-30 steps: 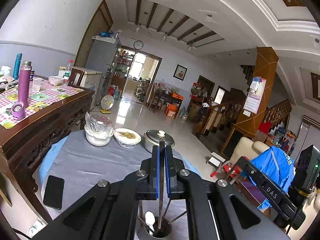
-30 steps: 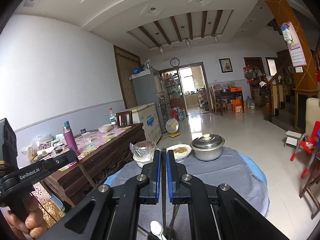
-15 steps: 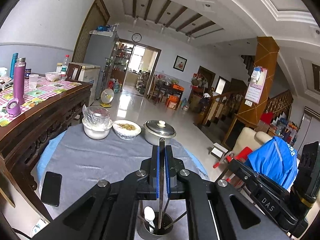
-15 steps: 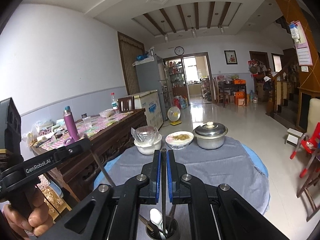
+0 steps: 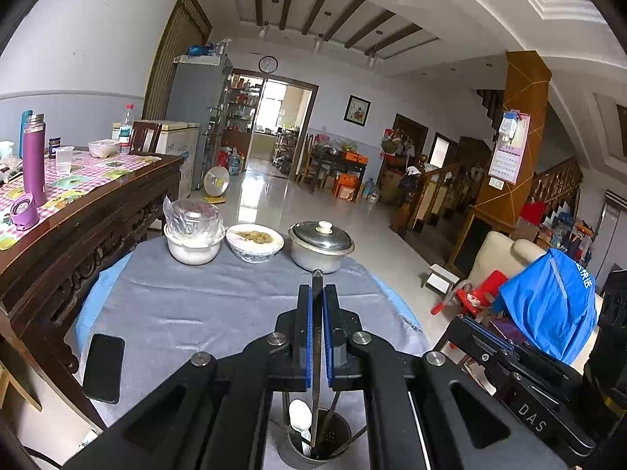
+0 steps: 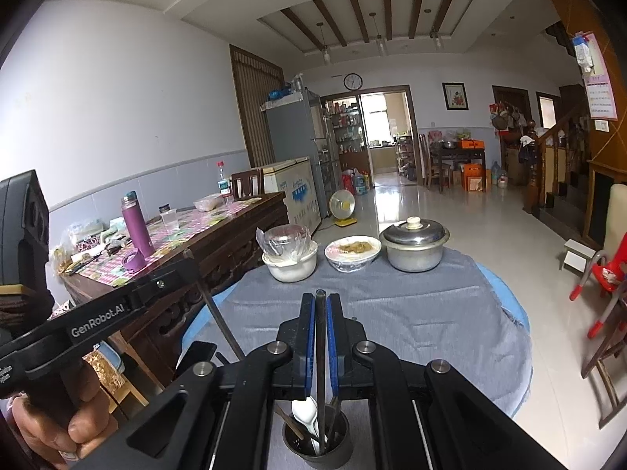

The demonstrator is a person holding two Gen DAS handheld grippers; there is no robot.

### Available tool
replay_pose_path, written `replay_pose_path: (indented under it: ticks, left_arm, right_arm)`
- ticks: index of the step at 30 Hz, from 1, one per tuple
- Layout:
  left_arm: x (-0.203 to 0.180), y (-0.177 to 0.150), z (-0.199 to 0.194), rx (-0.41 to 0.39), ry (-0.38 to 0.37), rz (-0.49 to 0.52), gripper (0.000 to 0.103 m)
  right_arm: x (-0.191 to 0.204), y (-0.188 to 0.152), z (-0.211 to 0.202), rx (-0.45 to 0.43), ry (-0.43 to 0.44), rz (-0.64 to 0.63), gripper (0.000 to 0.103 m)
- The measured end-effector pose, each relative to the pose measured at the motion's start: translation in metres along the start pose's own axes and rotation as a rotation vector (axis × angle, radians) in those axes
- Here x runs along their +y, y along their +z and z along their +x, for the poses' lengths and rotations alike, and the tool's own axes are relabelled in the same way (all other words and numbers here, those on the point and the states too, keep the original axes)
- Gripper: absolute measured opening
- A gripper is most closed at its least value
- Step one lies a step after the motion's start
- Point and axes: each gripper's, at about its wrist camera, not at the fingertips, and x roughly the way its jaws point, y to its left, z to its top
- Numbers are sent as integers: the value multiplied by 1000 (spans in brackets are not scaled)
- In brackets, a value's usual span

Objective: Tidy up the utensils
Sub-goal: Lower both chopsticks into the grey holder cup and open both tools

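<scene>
1. Both claws have tipped down since a second ago, so the dark round metal utensil holder [image 6: 316, 440] now shows more fully below them.
2. Left claw [image 5: 316, 337], its blue-padded jaws narrow, pinches a thin dark chopstick [image 5: 316, 356] that runs upright, its lower end inside the holder straight beneath.
3. Right claw [image 6: 321, 337] likewise clamps a slim dark chopstick [image 6: 321, 368], vertical, tip in the same holder.
4. A glossy white plastic spoon [image 6: 305, 413] and other dark sticks lean in the holder.
5. Holder stands on the grey cloth-covered round tabletop [image 6: 411, 313].
6. Releasing looks like the next step.
</scene>
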Motion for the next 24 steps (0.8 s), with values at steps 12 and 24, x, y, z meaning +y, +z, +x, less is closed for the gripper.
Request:
replay_pose_path:
  ticks: [12, 24]
  left_arm:
    - [-2, -10, 17, 60, 10, 13, 5]
    - [-7, -26, 35, 141, 69, 62, 5]
  right_arm:
    - [-8, -8, 15, 55, -18, 18, 7]
    - [-25, -18, 38, 144, 19, 104, 7]
